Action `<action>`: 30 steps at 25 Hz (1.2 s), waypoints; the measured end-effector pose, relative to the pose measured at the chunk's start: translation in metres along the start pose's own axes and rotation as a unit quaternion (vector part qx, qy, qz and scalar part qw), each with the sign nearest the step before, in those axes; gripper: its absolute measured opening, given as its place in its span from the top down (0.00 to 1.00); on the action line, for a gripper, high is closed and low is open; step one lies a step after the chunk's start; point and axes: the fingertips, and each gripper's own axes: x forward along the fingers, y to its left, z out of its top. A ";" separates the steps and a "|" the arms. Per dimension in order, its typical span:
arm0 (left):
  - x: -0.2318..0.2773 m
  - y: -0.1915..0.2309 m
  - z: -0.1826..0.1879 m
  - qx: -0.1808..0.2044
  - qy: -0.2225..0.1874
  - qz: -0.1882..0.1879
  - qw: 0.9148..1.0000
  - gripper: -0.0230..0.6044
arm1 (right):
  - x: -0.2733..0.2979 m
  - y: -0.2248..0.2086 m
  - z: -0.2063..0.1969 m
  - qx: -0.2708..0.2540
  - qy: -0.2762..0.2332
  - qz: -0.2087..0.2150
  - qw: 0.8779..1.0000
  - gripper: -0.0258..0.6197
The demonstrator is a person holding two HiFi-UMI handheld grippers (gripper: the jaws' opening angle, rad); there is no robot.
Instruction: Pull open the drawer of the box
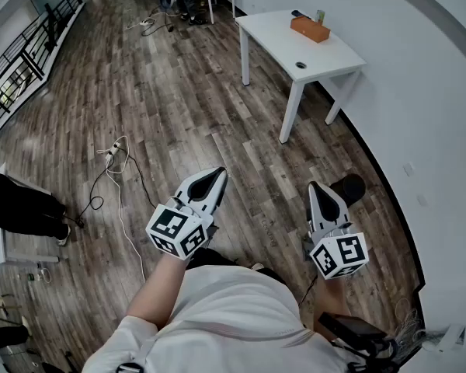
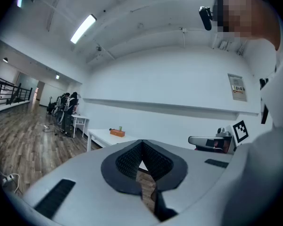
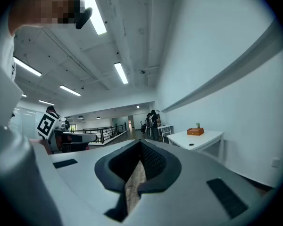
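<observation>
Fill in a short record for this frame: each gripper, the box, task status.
left gripper: jaws shut, nothing between them
right gripper: jaws shut, nothing between them
box: orange-brown, on the white table, far from both grippers
drawer: too small to tell whether open
task status: no contact with the box; both grippers held over the wooden floor

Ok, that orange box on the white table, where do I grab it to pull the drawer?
The orange box is too far off to show a drawer front or handle. It sits low and long on the white table, near the edge by the wall, so probably come from the open floor side and pinch whatever pull shows on its face.
</observation>
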 end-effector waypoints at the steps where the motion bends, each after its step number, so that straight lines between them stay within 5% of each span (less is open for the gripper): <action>1: 0.004 0.001 0.001 0.003 -0.001 -0.003 1.000 0.96 | 0.002 -0.001 -0.005 0.011 -0.001 0.002 1.000 0.96; 12: 0.070 0.073 -0.002 -0.015 -0.007 -0.013 1.000 0.96 | 0.079 -0.037 -0.025 0.014 0.031 -0.012 0.999 0.96; 20: 0.130 0.202 0.031 -0.003 -0.016 -0.022 1.000 0.96 | 0.227 -0.053 -0.012 -0.003 0.038 -0.020 0.999 0.96; 30: 0.153 0.348 0.060 -0.030 -0.027 -0.017 0.999 0.96 | 0.381 -0.016 -0.001 -0.023 0.048 -0.008 0.999 0.96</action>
